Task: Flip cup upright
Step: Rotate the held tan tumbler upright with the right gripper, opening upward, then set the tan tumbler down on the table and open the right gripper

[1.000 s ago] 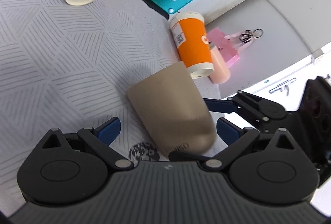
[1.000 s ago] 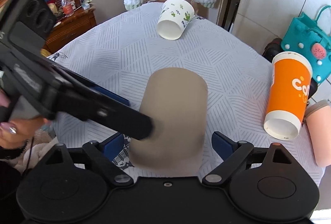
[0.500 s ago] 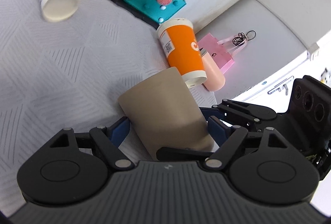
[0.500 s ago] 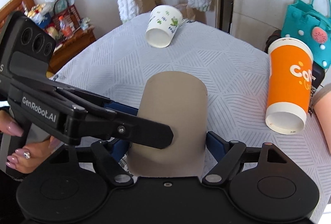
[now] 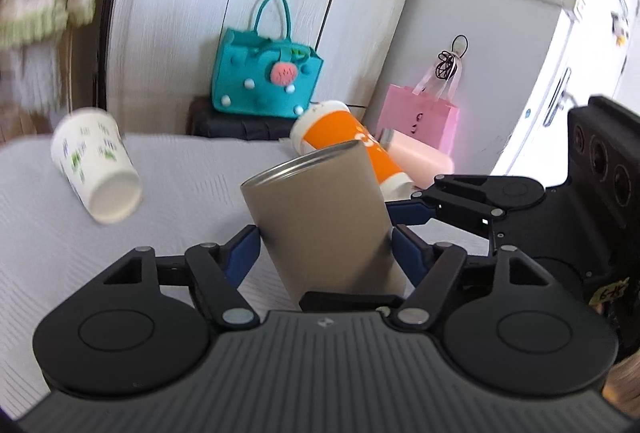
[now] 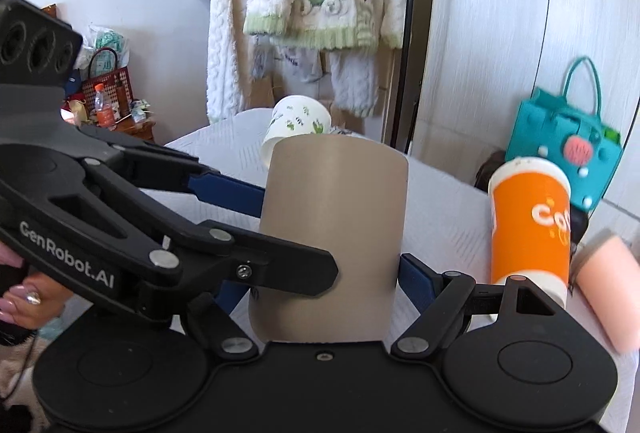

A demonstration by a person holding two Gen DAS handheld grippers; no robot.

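Observation:
A tan metal cup point(image 5: 324, 217) stands nearly upright, tilted a little to the left, with its open rim at the top; it also shows in the right wrist view point(image 6: 332, 233). My left gripper point(image 5: 322, 249) is shut on its lower body, blue pads pressed on both sides. My right gripper point(image 6: 320, 289) is shut on the same cup from the other side; its fingers point(image 5: 416, 213) reach in from the right. The cup's base is hidden behind the gripper bodies.
On the grey patterned tablecloth point(image 5: 180, 201) lie a white printed paper cup point(image 5: 96, 173), an orange paper cup point(image 5: 352, 149) and a pink tumbler point(image 5: 420, 157), all on their sides. A teal bag point(image 5: 264, 85) and a pink bag point(image 5: 420, 121) sit behind by the cabinets.
Both grippers closed on the tan cup and swung it from lying on its side to nearly upright, rim up. Both cameras tilted up with it.

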